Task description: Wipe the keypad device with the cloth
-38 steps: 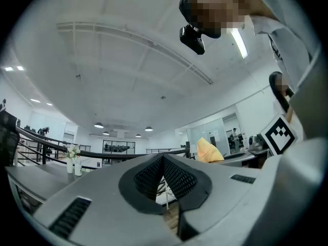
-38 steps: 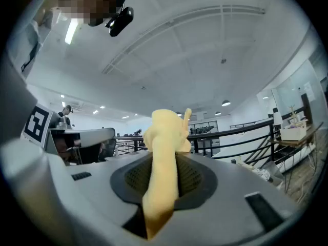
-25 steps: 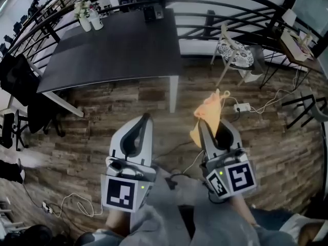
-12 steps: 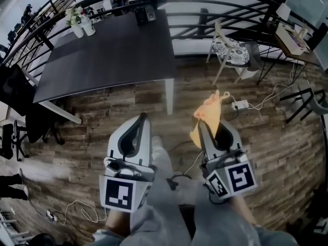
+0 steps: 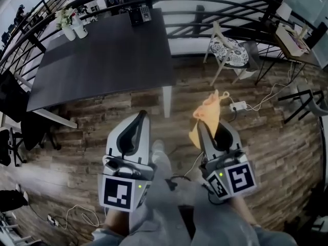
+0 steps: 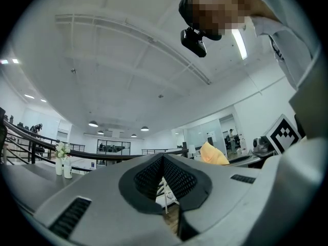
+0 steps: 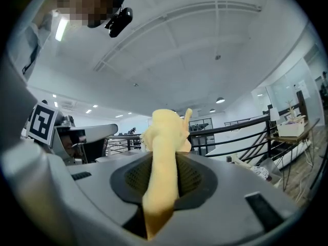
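In the head view the keypad device (image 5: 137,15) is a small dark box at the far end of the dark table (image 5: 102,55), well away from both grippers. My right gripper (image 5: 201,125) is shut on a yellow-orange cloth (image 5: 208,113), which sticks up past its tips. The right gripper view has the cloth (image 7: 165,152) pinched between the jaws of my right gripper (image 7: 164,170). My left gripper (image 5: 141,117) is held beside it, shut with nothing in it. In the left gripper view my left gripper (image 6: 164,160) has its jaws together, with the cloth (image 6: 214,155) to its right.
Two white vases with flowers (image 5: 69,27) stand on the table's far left corner. A cushioned chair (image 5: 228,47) and a power strip with cables (image 5: 239,106) are on the wood floor at right. A black railing (image 5: 215,6) runs behind. Office chairs (image 5: 15,101) stand at left.
The table has slid left and farther off in the head view as the person moves; a shoe now shows between the grippers. Both grippers keep their pose, cloth still held.
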